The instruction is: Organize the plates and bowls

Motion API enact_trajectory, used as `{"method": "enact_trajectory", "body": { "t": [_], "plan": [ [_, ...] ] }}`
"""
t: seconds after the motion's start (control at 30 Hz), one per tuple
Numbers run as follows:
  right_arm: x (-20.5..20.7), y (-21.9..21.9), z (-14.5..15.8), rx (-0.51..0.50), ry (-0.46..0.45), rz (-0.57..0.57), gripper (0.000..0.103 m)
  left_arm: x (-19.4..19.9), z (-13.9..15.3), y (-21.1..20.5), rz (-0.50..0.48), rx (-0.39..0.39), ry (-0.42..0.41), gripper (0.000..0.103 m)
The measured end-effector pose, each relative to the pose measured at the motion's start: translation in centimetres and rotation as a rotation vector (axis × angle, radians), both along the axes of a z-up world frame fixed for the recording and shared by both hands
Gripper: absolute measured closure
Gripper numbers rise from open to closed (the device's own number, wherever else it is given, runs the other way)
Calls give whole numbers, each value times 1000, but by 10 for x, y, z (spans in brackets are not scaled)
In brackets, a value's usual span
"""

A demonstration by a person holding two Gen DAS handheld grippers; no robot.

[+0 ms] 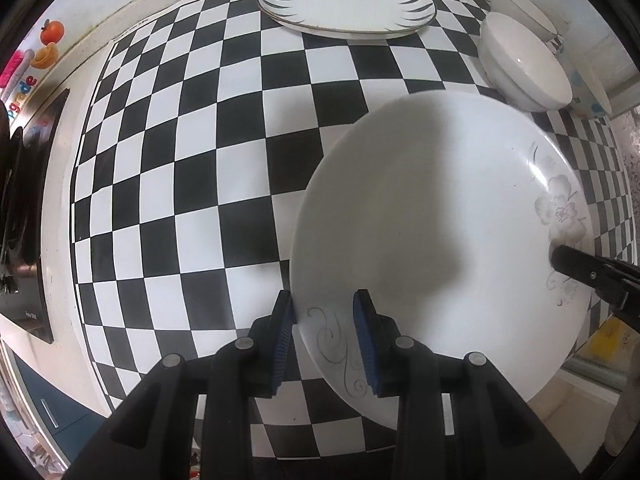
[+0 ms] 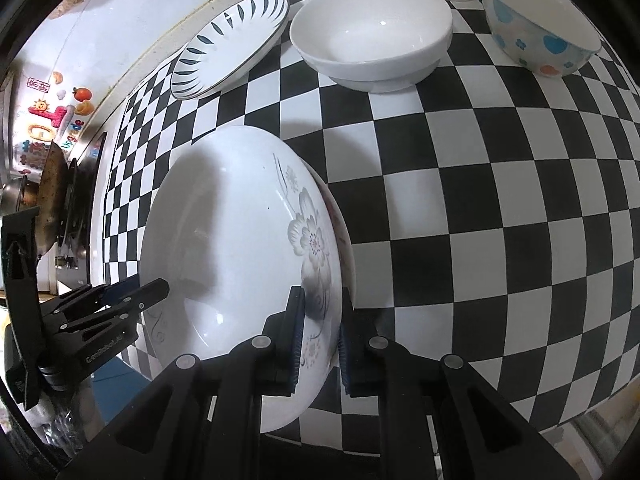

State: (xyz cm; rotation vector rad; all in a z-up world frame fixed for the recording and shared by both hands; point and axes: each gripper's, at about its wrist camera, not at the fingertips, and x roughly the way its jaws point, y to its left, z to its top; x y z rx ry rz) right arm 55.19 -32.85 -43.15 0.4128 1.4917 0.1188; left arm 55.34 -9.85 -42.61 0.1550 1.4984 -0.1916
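Bench fills both my views, covered by a black-and-white checkered mat, and it is the largest thing here. On it, nearest me, is the flowered plate, white with grey blossoms and swirls along its rim. In the right wrist view I see the edge of a second plate directly under it, so it sits on top of another one.

I have both grippers on that flowered plate. My left gripper points down with its blue pads on either side of the near rim, by the grey swirls, jaws narrow and clamped on the rim. My right gripper grips the opposite rim at the blossom print, jaws almost together with the rim between the pads.

Farther back lies the leaf-pattern plate, white with dark petal strokes around the border; in the left view it seems to rest on another plate. To its right sits the plain white bowl, and beside that the dotted bowl with blue and orange spots. Another white bowl stands behind them, only partly in view.

At the left edge I see colourful stickers on the wall.
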Motion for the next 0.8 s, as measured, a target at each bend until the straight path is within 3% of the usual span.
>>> {"method": "enact_trajectory", "body": {
  "t": [0.17, 0.27, 0.57, 0.8],
  "plan": [
    [1, 0, 3, -20, 14, 11, 86, 4, 5, 0, 8, 4, -5, 75],
    [1, 3, 6, -131, 14, 50, 85, 7, 7, -1, 11, 12, -6, 75],
    [1, -1, 6, -86, 21, 58, 85, 9, 15, -8, 38, 24, -15, 75],
    [4, -6, 32, -60, -4, 69, 84, 9, 61, -2, 82, 21, -105, 74]
  ]
}}
